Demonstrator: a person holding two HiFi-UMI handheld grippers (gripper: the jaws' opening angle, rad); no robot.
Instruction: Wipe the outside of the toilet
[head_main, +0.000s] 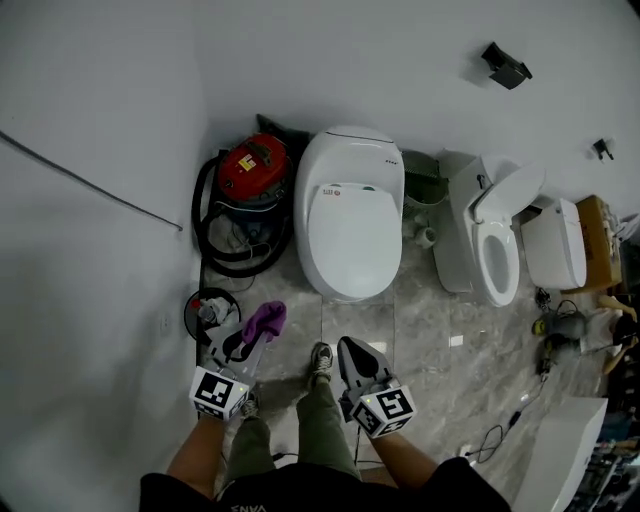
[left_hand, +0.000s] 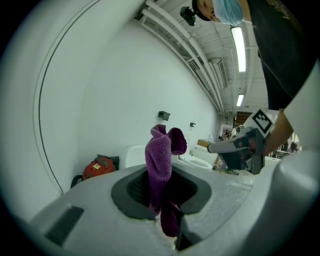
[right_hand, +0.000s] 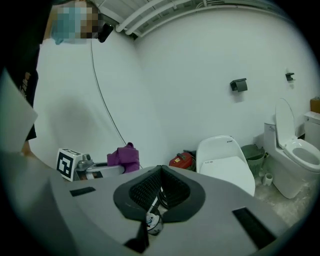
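The left hand-held gripper (head_main: 250, 338) squeezes a purple cloth (head_main: 266, 319), the right hand-held gripper (head_main: 353, 350) is pinched together on nothing, and the toilet (head_main: 350, 215) stands at the floor's (head_main: 430, 330) far edge, just ahead and a little right of the cloth.

Purple cloth (left_hand: 159, 160); white toilet (head_main: 350, 215); red vacuum (head_main: 252, 166); grey marbled floor (head_main: 440, 335).

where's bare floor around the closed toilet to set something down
Bare floor tile lies between the closed toilet and the person's shoe, and rightward toward the open toilet. Crowded: the red vacuum corner and the bin gap between toilets.
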